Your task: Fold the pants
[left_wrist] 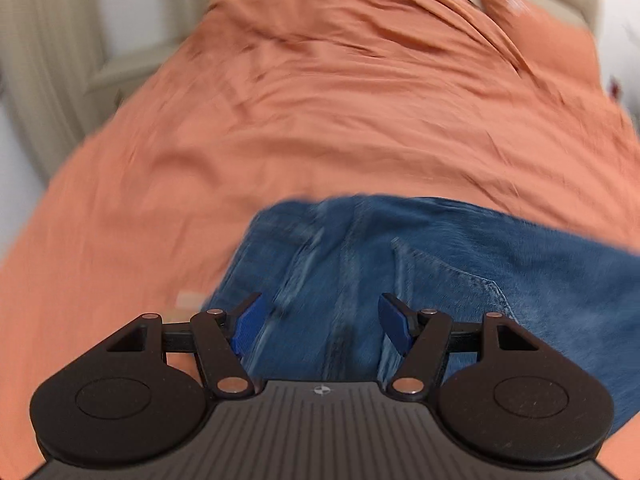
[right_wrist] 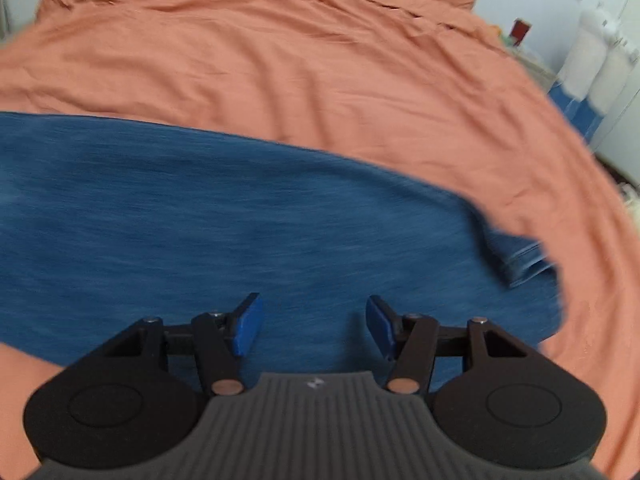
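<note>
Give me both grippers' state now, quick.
Left gripper: open, holding nothing, over the jeans.
Right gripper: open, holding nothing, over the jeans.

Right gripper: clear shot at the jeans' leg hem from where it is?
Probably yes. The right gripper is open above the jeans, and the leg hem lies exposed to its right on the orange bedsheet, with nothing between.

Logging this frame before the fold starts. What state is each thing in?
jeans: lying spread on the bed, waist end under the left gripper, hem at the right.
left gripper: open, holding nothing.
right gripper: open, holding nothing, over the leg.
bedsheet: orange, wrinkled.
pillow: at the bed's head.
</note>
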### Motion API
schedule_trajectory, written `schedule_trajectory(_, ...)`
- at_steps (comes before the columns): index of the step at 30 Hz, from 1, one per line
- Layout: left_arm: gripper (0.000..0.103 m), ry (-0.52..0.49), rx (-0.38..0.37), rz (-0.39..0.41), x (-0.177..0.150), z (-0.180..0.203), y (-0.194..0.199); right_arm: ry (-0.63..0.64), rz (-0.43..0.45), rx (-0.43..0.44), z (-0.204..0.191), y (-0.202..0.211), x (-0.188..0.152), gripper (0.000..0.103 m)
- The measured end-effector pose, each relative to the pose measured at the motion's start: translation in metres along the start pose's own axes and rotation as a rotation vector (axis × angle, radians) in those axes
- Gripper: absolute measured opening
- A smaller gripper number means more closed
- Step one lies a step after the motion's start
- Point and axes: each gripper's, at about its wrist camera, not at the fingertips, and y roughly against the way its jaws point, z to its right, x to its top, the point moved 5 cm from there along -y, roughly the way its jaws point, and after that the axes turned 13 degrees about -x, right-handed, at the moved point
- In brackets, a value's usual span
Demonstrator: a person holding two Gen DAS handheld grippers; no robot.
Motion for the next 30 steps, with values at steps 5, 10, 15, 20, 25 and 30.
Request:
schedule_trajectory(5,0.079,0.337,-0.095,0.089,-0.04,-0.057,0.012,0.008,-0.003,0.094,-0.065,0.027,-0.008,0.054)
schedule_trajectory(10,0.078,0.705,-0.256,0.224,-0.07,-0.107,-0.011,0.003,-0.008,0.14,-0.109,0.032,-0.006,0.054)
schedule_trajectory(15,0.07,0.818,-0.339,0.306,-0.067,-0.122,-0.035,-0.019,-0.031,0.138,-0.129,0.014,-0.003,0.053)
schedule_trajectory(20,0.02,0.648,-0.239,0.297,-0.037,-0.108,-0.027,-0.015,-0.062,0.122,-0.134,0.003,-0.003,0.053)
schedule_trajectory(25,0.017,0.437,-0.174,0.379,-0.005,-0.07,0.034,0.035,-0.059,0.102,-0.135,0.01,0.0,0.053)
schedule_trajectory(30,0.017,0.314,-0.026,0.326,-0.006,-0.08,0.016,0.067,-0.07,0.088,-0.124,0.012,-0.005,0.055)
